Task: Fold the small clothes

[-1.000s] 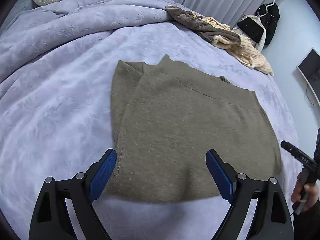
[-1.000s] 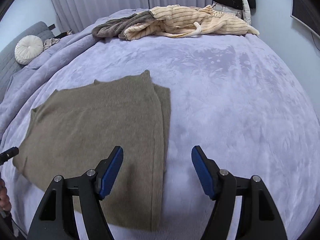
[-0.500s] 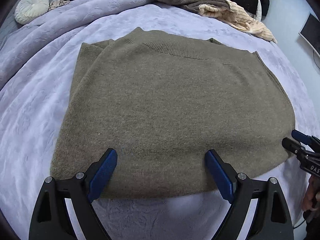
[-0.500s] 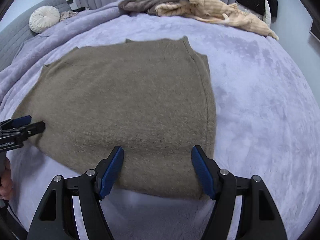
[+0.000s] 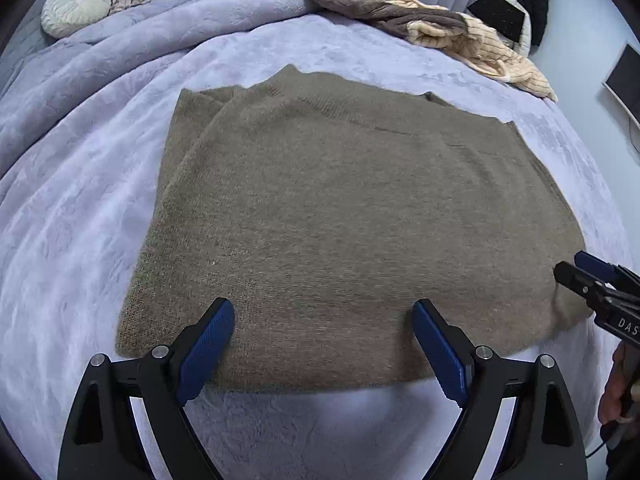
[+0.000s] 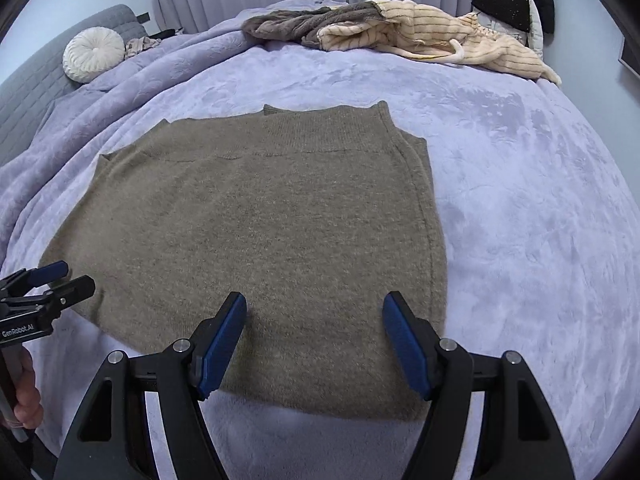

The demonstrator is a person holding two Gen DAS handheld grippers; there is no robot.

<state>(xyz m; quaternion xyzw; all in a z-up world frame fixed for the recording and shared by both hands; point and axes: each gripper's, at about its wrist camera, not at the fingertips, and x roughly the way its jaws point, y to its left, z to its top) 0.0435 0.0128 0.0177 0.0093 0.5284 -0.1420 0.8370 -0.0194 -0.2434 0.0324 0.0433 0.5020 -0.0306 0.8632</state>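
Observation:
An olive-brown knit sweater [image 5: 344, 216] lies flat on the lavender bed cover, sleeves folded in, collar at the far side. It also shows in the right wrist view [image 6: 260, 232]. My left gripper [image 5: 323, 320] is open and empty, its fingers over the near hem at the sweater's left part. My right gripper [image 6: 314, 316] is open and empty over the near hem at the right part. The right gripper also shows at the right edge of the left wrist view [image 5: 588, 276]. The left gripper shows at the left edge of the right wrist view [image 6: 56, 280].
A heap of cream striped and brown clothes [image 6: 400, 32] lies at the far side of the bed [image 6: 540, 200]. A round white cushion [image 6: 94, 54] sits on a grey sofa at the far left. Dark clothes hang at the far right [image 5: 520, 4].
Both grippers moved in over the sweater's near hem, then drew back slightly. The sweater has not moved. Both stay open.

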